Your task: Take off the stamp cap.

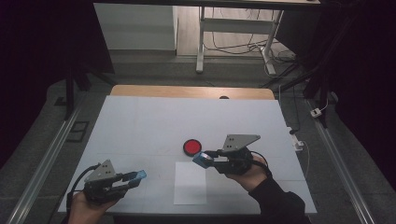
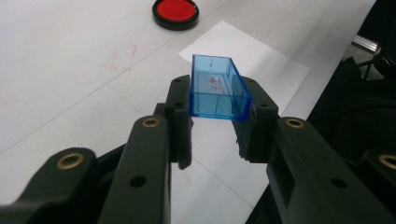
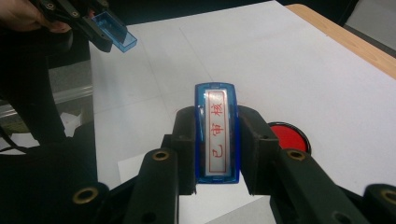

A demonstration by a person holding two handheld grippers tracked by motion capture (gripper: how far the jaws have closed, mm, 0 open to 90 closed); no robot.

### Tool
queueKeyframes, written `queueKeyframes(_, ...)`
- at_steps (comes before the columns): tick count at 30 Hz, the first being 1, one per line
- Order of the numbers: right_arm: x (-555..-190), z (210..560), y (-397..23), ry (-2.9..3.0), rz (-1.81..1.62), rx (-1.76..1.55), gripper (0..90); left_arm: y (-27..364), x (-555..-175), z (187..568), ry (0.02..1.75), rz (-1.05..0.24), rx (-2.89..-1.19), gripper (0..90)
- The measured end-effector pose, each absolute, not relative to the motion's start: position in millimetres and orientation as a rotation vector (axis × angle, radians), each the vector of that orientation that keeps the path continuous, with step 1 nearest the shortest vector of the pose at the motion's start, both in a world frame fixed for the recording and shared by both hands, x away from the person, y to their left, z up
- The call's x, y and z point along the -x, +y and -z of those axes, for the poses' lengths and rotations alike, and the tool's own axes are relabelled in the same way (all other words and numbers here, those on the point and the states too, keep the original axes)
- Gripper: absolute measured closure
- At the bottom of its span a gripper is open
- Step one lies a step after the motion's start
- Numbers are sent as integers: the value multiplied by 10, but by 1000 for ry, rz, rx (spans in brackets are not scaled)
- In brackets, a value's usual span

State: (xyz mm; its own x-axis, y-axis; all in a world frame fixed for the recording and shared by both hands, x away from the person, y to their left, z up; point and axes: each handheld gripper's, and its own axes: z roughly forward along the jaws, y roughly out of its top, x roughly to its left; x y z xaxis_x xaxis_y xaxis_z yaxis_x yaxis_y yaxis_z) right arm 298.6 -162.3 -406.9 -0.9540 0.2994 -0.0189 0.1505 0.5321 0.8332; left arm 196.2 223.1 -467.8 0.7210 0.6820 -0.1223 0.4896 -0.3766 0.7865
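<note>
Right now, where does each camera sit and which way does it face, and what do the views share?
High view: above the person's side, looking forward and down on the white table; both hands, left claw, right claw.
Left gripper view: on the left claw, looking along its jaws, shut on a clear blue cap, toward the red ink pad and paper sheet.
Right gripper view: on the right claw, shut on a blue stamp; the other hand shows.
Shared: ink pad, paper, cap.

Both grippers are black: left gripper (image 1: 135,178), right gripper (image 1: 204,158). Each carries a grey triangular plate, brass-ringed screw holes and a black cable. A black sleeve (image 1: 280,203) covers the right forearm.
</note>
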Motion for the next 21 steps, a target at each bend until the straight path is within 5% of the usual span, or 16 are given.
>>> queueKeyframes(21,-2995,4113,-1646,2596,-1382,-427,697,2368,-1860,4774,949,-267,-2028,684)
